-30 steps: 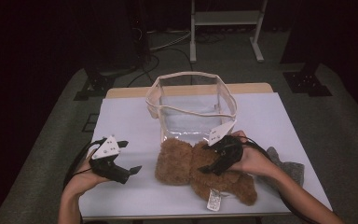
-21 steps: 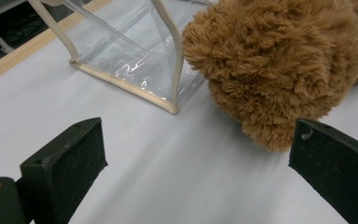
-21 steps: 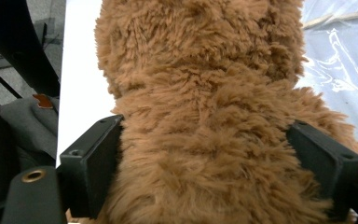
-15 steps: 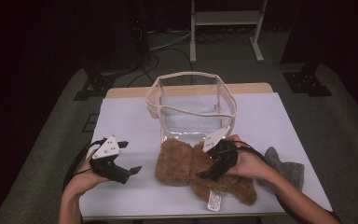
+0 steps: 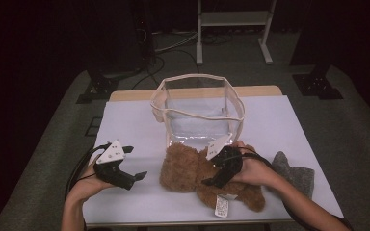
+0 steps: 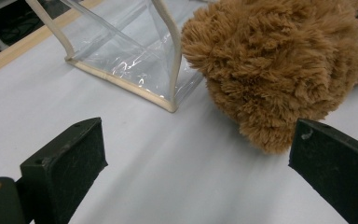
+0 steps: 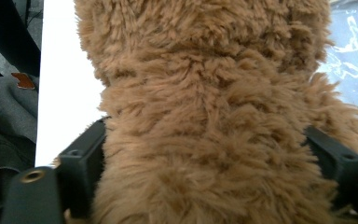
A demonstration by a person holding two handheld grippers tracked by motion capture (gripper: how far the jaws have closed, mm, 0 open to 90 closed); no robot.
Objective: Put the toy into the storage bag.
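A brown plush teddy bear (image 5: 188, 168) lies on the white table (image 5: 125, 120), right in front of a clear plastic bag (image 5: 197, 110) with a beige rim. My right gripper (image 5: 216, 175) rests on the bear's middle. In the right gripper view, its jaws (image 7: 205, 154) stand wide apart on either side of the furry body (image 7: 205, 84), open. My left gripper (image 5: 136, 162) hovers open to the left of the bear. In the left gripper view, the gripper (image 6: 198, 144) holds nothing, and the bear's head (image 6: 279, 65) lies just beyond its right jaw.
A grey cloth (image 5: 294, 171) lies at the table's right edge, behind my right wrist. A white tag (image 5: 220, 206) hangs from the bear near the front edge. The bag's corner (image 6: 168, 100) stands close to the bear's head. Dark floor and stands surround the table.
My right gripper has slid left and down along the bear, onto its middle. The left gripper has stayed put.
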